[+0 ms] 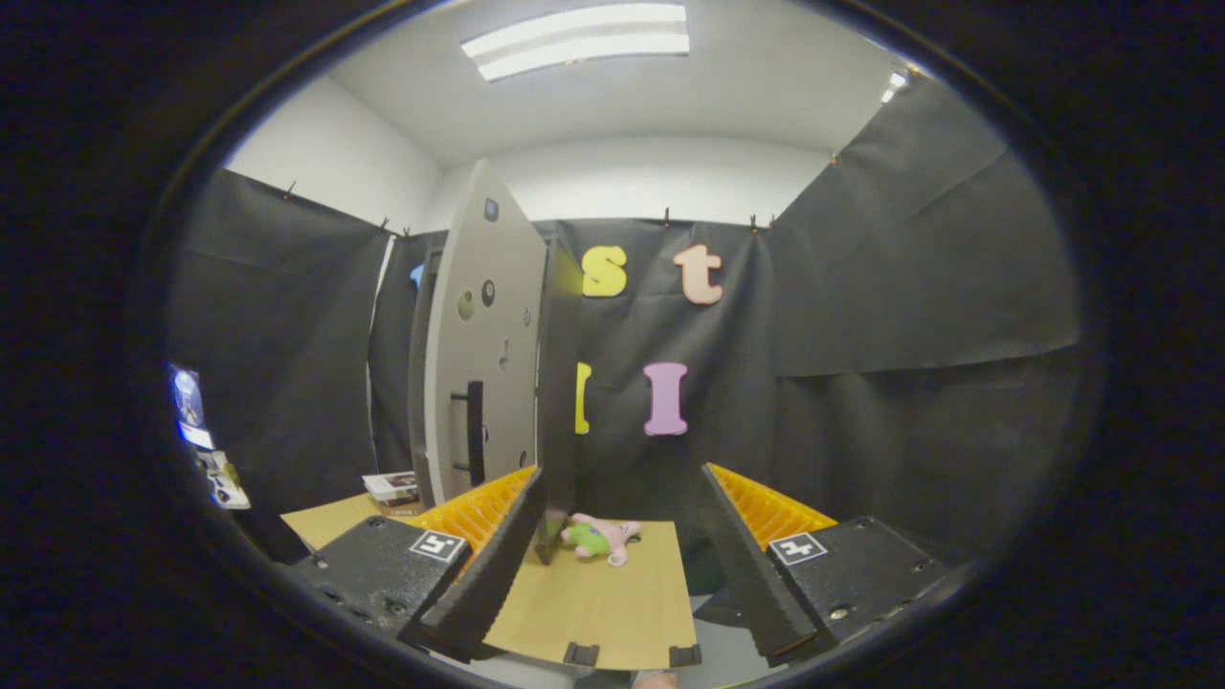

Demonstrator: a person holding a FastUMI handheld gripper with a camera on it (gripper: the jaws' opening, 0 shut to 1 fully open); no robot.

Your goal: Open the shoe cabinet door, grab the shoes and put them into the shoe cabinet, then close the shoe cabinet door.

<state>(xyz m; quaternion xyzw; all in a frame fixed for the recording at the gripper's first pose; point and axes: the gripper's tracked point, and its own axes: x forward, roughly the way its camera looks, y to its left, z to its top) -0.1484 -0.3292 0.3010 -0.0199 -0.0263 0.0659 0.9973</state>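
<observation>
The gripper (622,507) has its 2 fingers spread wide apart with nothing between them, held above a tan board (612,598) that lies on the table. Just ahead of the fingers, nearer the left one, a small pink and green shoe (598,538) lies on its side on the board, touching neither finger. Beyond the left finger stands the grey shoe cabinet (560,383), its door (483,354) swung open toward the gripper with a dark vertical handle (475,433) low on it, and a small box (392,487) rests on the table left of the cabinet.
</observation>
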